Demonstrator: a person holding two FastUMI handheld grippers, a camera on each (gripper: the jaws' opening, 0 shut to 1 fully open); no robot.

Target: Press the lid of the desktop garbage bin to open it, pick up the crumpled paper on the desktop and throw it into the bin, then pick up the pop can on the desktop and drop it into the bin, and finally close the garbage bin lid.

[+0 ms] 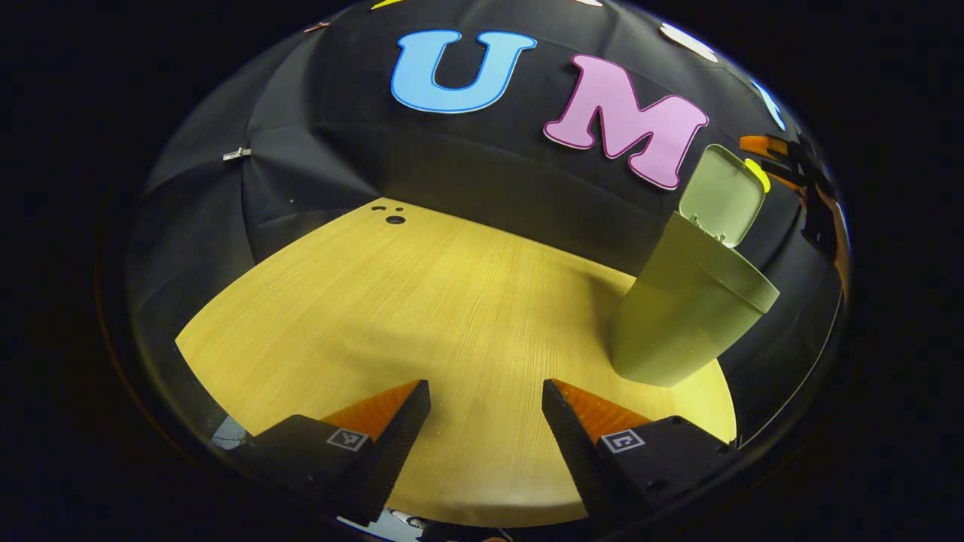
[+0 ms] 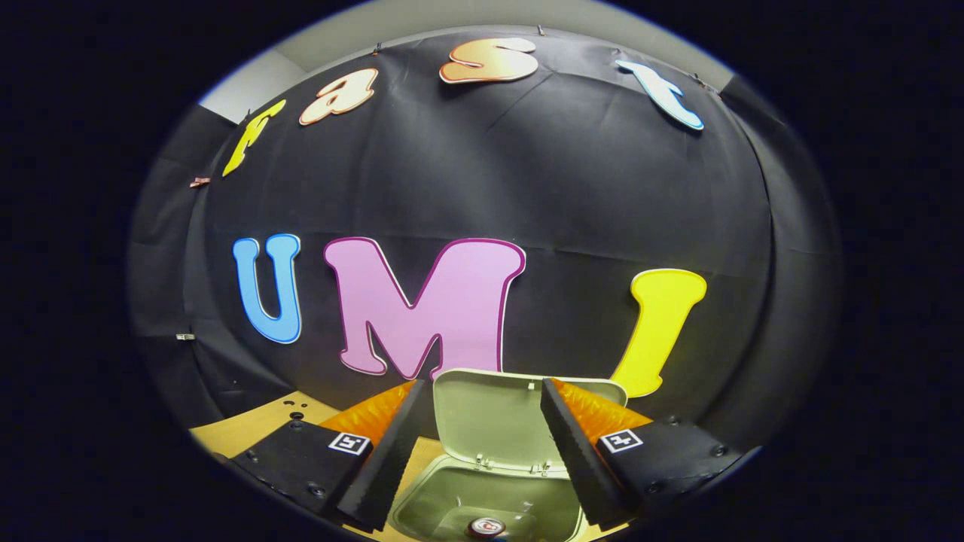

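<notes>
Left gripper low over the wooden desktop, fingers spread wide, nothing between them. Garbage bin stands ahead and to the right of these fingers, lid flipped up; beyond the lid, the other gripper at the view's edge.

Right gripper poised above the bin's open mouth, fingers wide apart, empty. Raised lid seen between the fingers. Pop can lies inside the bin, below and just ahead of the fingertips. Crumpled paper: cannot tell where it is
</notes>
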